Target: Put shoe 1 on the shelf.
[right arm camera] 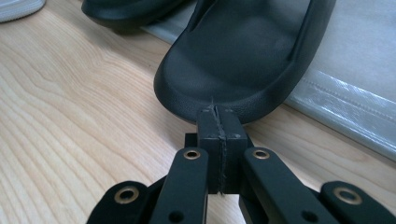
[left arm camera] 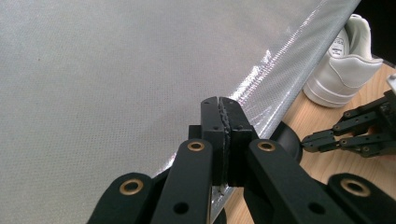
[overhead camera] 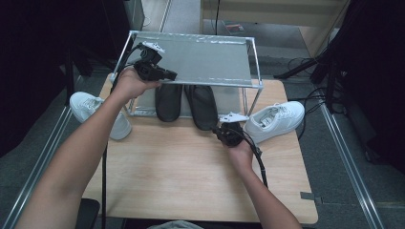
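Observation:
A metal shoe rack [overhead camera: 248, 86] with silver fabric shelves stands at the back of the wooden table [overhead camera: 181, 171]. Two black slippers lie on its lower shelf, the left one [overhead camera: 168, 101] and the right one [overhead camera: 203, 107], heels sticking out toward me. My right gripper [overhead camera: 218, 129] is shut, its tips [right arm camera: 215, 112] right at the heel of the right slipper [right arm camera: 243, 60], holding nothing. My left gripper [overhead camera: 172, 75] is shut too, hovering at the front left of the top shelf [left arm camera: 93, 84], tips [left arm camera: 219, 103] over the shelf's shiny front edge with nothing between them.
One white sneaker [overhead camera: 277, 119] lies on the table right of the rack, also seen past the shelf edge [left arm camera: 343, 65]. Another white sneaker [overhead camera: 98, 112] sits at the table's left edge. The near half of the table is bare wood. Cables trail from both grippers.

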`<state>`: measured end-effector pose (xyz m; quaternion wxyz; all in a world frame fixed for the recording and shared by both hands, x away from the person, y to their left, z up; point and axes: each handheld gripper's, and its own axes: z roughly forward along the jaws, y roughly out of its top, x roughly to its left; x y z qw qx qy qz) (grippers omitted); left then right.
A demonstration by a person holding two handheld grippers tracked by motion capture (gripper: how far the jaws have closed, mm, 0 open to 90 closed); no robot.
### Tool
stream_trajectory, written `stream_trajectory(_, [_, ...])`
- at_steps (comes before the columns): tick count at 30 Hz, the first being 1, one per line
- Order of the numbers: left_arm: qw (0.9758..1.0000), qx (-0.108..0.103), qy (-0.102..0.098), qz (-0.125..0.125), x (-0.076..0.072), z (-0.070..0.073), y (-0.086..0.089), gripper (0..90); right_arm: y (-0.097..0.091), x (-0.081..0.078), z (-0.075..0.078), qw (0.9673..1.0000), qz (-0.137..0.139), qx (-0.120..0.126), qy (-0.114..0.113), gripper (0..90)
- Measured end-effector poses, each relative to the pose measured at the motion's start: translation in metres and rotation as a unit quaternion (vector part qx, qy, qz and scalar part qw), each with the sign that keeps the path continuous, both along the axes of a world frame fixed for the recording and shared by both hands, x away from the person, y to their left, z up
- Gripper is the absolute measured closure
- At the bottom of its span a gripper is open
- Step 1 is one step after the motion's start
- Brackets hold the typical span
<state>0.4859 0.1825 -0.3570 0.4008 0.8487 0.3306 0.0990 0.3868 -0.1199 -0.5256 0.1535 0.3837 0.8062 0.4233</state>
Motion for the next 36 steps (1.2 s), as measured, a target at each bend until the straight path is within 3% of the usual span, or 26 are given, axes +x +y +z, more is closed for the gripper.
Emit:
stream_trajectory(13, [1.0, 0.002, -0.002, 0.0, 0.0, 0.0, 0.0, 90.0, 0.033, 0.014, -0.001, 0.9999, 0.015, 0.001, 0.005, 90.0])
stream_trajectory(18, [1.0, 0.0, -0.003, 0.0, -0.001, 0.0, 0.0, 89.9, 0.044, 0.019, -0.003, 0.9998, 0.014, 0.011, 0.008, 90.0])
stream_trajectory(24, [1.0, 0.002, -0.006, 0.0, -0.001, 0.0, 0.0, 90.0, 0.058, 0.024, -0.002, 0.9998, 0.016, -0.001, 0.007, 90.0])
stream_trajectory(27, [1.0, -0.001, -0.004, 0.0, -0.001, -0.001, 0.0, 90.0, 0.063, 0.027, -0.002, 0.9999, 0.012, 0.002, 0.01, 90.0])
stream_trajectory(32, [0.9997, -0.025, 0.006, -0.001, 0.001, -0.003, 0.005, 89.8, 0.067, 0.032, -0.003, 0.9999, 0.001, -0.001, 0.011, 89.3])
stream_trajectory(36, [0.9999, -0.016, -0.004, -0.003, 0.0, -0.003, 0.003, 88.8, 0.066, 0.034, 0.0, 0.9997, 0.009, -0.003, 0.024, 90.0])
